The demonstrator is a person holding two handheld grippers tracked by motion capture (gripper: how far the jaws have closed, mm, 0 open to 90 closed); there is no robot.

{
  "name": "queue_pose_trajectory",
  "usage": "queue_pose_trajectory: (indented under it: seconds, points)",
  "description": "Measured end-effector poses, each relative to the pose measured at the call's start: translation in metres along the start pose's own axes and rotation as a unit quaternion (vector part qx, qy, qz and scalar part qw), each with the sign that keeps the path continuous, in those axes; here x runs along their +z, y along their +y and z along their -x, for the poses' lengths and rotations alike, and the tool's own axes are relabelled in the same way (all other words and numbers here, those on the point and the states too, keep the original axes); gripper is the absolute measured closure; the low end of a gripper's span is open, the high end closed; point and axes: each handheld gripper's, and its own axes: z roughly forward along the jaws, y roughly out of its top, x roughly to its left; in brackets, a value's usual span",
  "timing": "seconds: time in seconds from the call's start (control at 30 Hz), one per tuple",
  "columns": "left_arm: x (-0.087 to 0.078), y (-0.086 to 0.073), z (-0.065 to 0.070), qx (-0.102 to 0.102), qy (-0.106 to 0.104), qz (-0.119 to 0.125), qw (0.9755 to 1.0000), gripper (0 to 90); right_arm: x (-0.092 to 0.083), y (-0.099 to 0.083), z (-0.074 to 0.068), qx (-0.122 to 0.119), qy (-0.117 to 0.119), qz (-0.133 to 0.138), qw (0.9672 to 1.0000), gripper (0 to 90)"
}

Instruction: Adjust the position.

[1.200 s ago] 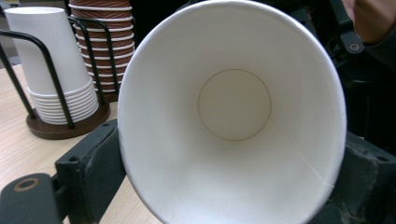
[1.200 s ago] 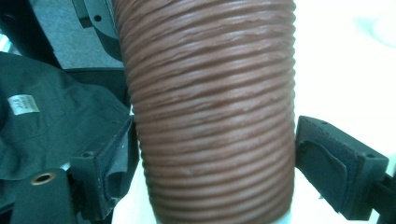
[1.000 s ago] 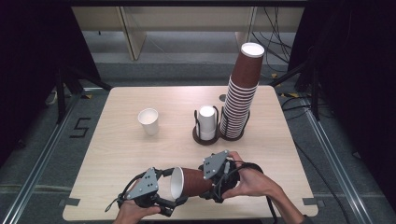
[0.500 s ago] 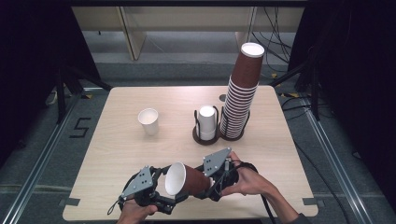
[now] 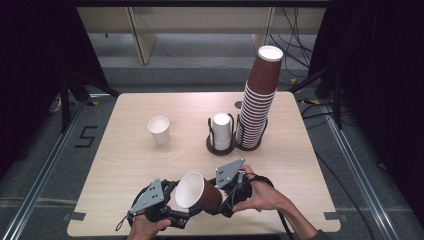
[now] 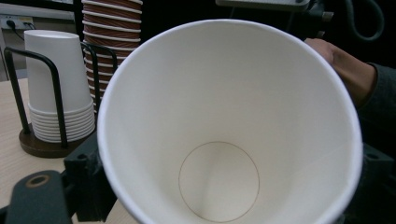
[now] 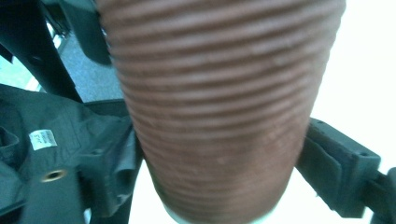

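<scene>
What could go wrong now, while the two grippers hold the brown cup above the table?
1. The brown cup lies on its side between the left gripper and the right gripper; a hard squeeze could crush its thin wall.
2. It hangs near the table edge, so if it slips it may fall to the floor.

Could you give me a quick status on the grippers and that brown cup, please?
Right gripper jaws around the brown cup, just opening. Left gripper at its rim, just closing. Cup held sideways above table. Nothing in the way.
</scene>
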Motion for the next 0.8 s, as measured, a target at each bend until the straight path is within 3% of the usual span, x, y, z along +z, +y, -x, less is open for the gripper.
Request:
queue_pose_trajectory:
  seconds: [0.17, 0.33, 0.43, 0.67, 0.8]
  points:
    - [-0.001, 0.002, 0.000, -0.001, 0.001, 0.003, 1.0000, 13.5, -0.003, -0.003, -0.001, -0.007, -0.003, -0.002, 1.0000, 23.7]
    - [0.000, 0.000, -0.001, -0.003, 0.001, 0.003, 1.0000, 11.0, 0.000, -0.003, -0.002, -0.016, 0.000, -0.001, 0.9999, 24.0]
    - [0.002, -0.002, 0.000, -0.014, 0.001, 0.012, 0.9998, 9.7, 0.002, -0.003, -0.002, -0.011, 0.002, -0.005, 0.9999, 24.1]
    - [0.001, -0.001, -0.001, -0.015, -0.001, 0.015, 0.9998, 13.5, 0.008, -0.005, -0.002, -0.001, 0.014, 0.003, 0.9999, 24.5]
    - [-0.001, 0.000, -0.002, -0.014, 0.009, 0.016, 0.9997, 14.1, 0.007, -0.006, 0.000, 0.012, 0.014, 0.003, 0.9998, 22.7]
